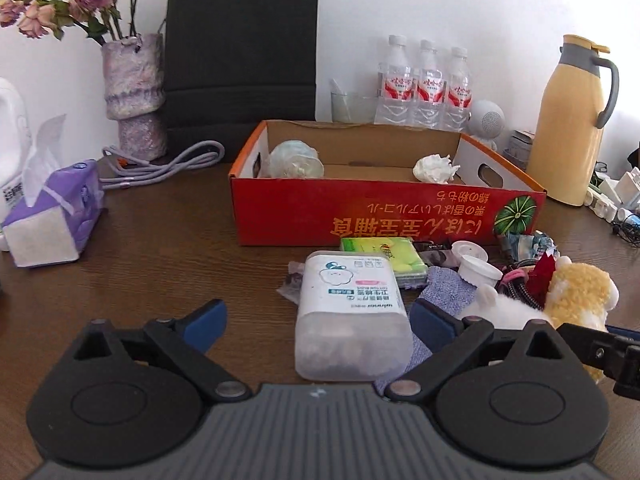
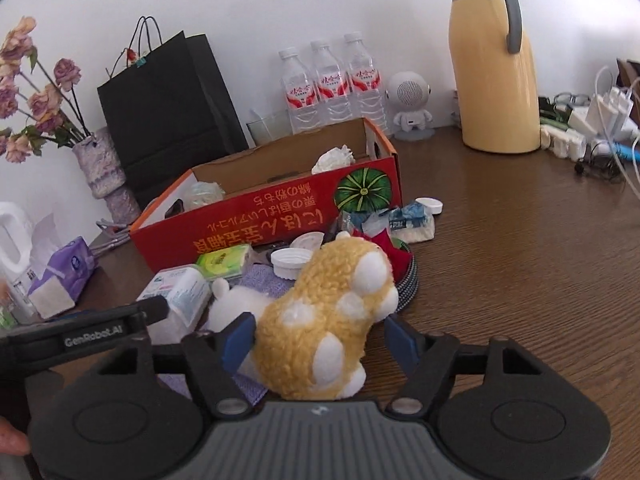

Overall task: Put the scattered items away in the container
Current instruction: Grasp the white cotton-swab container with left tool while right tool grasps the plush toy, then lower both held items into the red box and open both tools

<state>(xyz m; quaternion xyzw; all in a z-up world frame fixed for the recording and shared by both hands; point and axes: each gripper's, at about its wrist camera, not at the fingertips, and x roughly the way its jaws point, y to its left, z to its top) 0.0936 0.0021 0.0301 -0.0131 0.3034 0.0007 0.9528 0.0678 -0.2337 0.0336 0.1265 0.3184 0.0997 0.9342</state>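
Observation:
A red cardboard box (image 1: 360,216) stands open on the brown table and holds a crumpled tissue (image 1: 436,168) and a pale plastic wad (image 1: 294,160). In front of it lies a pile: a cotton-swab box (image 1: 352,312), a green packet (image 1: 384,258), a blue cloth (image 1: 448,292), white caps (image 1: 478,270) and a yellow-and-white plush toy (image 2: 324,320). My left gripper (image 1: 320,320) is open around the cotton-swab box. My right gripper (image 2: 320,340) is open around the plush toy, with its left finger (image 2: 238,340) against the fur and its right finger apart from it.
A purple tissue pack (image 1: 56,216), a vase of dried roses (image 1: 134,92), a black paper bag (image 1: 240,52), three water bottles (image 1: 428,84), a small white speaker (image 1: 486,120), a yellow thermos jug (image 2: 494,64) and chargers with cables (image 2: 592,128) ring the table's back and sides.

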